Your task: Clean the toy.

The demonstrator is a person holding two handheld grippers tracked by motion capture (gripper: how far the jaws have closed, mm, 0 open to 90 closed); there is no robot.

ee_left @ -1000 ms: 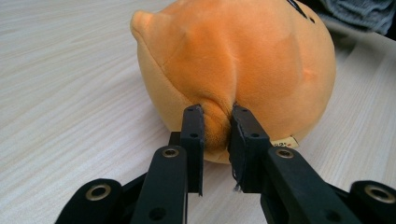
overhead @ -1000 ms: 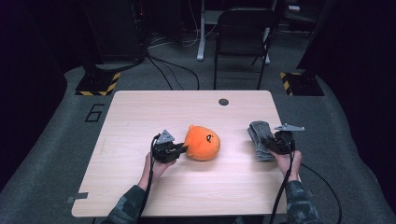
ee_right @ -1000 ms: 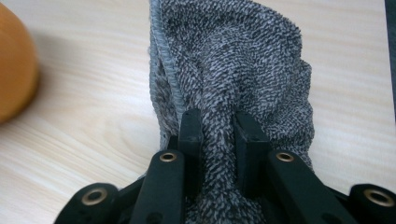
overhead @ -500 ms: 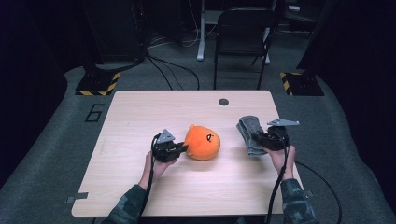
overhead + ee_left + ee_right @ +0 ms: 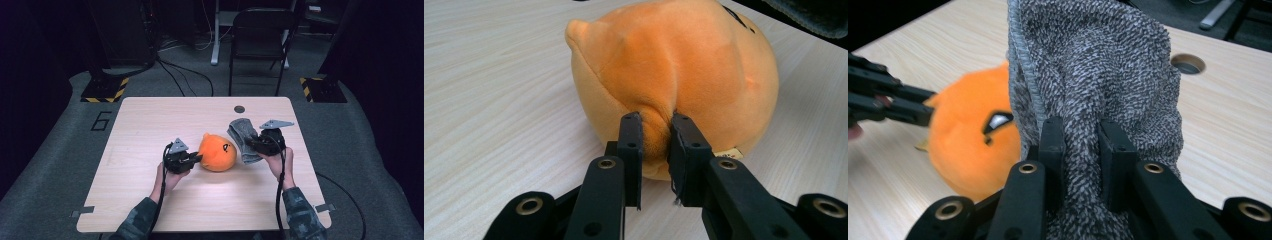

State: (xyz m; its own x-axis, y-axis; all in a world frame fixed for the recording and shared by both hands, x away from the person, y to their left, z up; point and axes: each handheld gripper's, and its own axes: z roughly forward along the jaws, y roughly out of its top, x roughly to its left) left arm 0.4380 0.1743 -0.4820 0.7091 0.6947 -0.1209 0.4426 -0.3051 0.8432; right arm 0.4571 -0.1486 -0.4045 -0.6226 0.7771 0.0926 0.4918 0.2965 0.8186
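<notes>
The right gripper [image 5: 256,145] has carried the fuzzy grey towel [image 5: 242,137] closer to the round orange plush toy [image 5: 218,152], pinching it tight. The left gripper [image 5: 196,158] pinches the toy mid-table.

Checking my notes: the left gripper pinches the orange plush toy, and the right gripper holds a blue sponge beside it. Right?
Not quite. The right gripper holds a grey towel, not a blue sponge, as the right gripper view shows. The left gripper does pinch the orange plush toy.
</notes>
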